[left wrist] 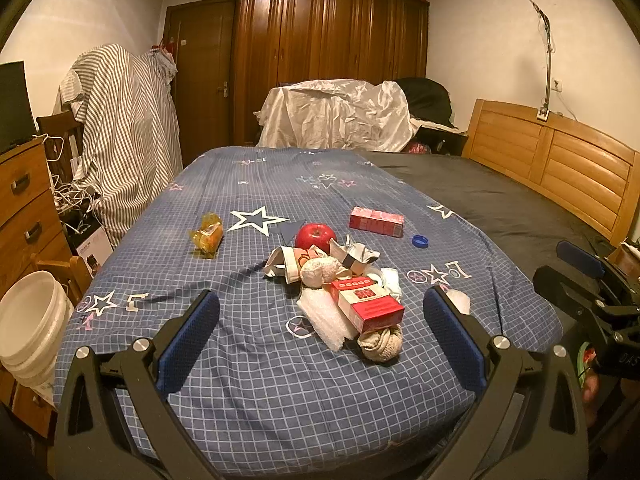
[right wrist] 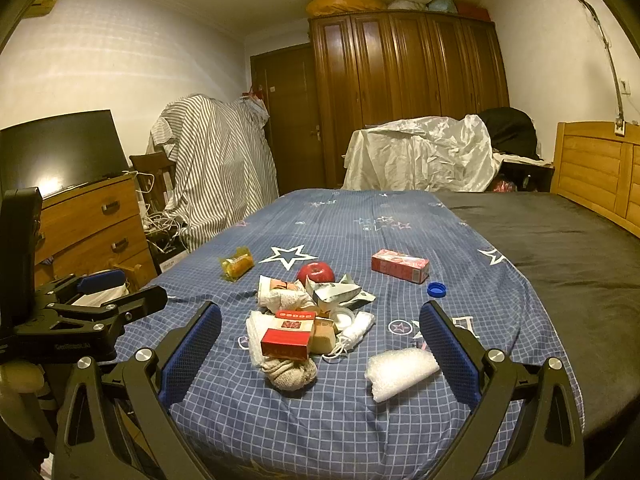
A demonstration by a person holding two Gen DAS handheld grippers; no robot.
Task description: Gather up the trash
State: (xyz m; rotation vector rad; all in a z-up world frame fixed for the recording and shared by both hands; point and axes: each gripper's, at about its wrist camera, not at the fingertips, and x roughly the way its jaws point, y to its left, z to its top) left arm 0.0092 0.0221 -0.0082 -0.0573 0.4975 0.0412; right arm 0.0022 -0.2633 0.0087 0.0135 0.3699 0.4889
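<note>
Just above the near edge of the bed, the left tongs (left wrist: 321, 312) hang with their blue-padded fingers spread wide apart and holding nothing; the right tongs (right wrist: 320, 326) are likewise spread and empty. Between both pairs lies the trash pile on the blue checked star-patterned bedsheet (right wrist: 304, 420): a red and white cardboard box (right wrist: 289, 334) resting on a knotted beige rag (right wrist: 292, 374), crumpled silver foil wrappers (right wrist: 340, 292) and a red apple (right wrist: 316, 271) behind. A white bubble-wrap piece (right wrist: 400, 372) lies near the right tongs. Farther off sit a pink carton (right wrist: 400, 266), a blue bottle cap (right wrist: 436, 289) and a yellow plastic-wrapped snack (right wrist: 237, 266). A white plastic bucket (left wrist: 28, 320) stands beside the bed.
</note>
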